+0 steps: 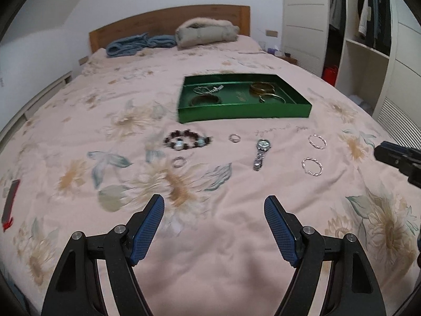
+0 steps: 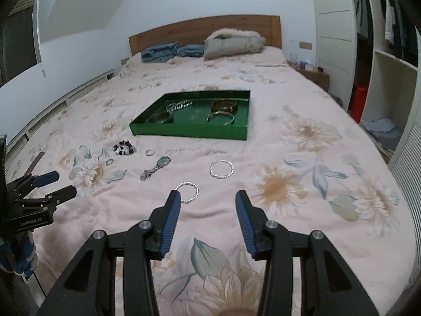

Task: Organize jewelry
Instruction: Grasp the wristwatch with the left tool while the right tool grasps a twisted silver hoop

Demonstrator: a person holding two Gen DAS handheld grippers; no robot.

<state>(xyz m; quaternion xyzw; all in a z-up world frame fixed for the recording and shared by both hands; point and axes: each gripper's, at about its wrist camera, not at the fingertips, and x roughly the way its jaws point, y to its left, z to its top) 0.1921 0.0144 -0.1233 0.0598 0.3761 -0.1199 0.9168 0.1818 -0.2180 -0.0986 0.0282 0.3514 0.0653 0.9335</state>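
Note:
A green tray (image 1: 243, 112) (image 2: 189, 131) lies on the bed and holds several bangles and a chain. In front of it lie a dark beaded bracelet (image 1: 185, 139) (image 2: 123, 148), two small rings (image 1: 234, 138) (image 1: 179, 161), a silver watch (image 1: 261, 154) (image 2: 155, 170) and two twisted silver bangles (image 1: 317, 141) (image 1: 312, 166) (image 2: 221, 169) (image 2: 188, 192). My left gripper (image 1: 214, 205) is open and empty above the bedspread, short of the jewelry. My right gripper (image 2: 208, 200) is open and empty, its left fingertip close to the nearer silver bangle.
The floral pink bedspread (image 2: 302, 184) covers the bed. A blue garment (image 1: 139, 43) and a beige jacket (image 1: 208, 33) lie by the wooden headboard. A red-edged phone (image 1: 10, 204) lies at the left. A white wardrobe (image 1: 368, 52) stands at the right.

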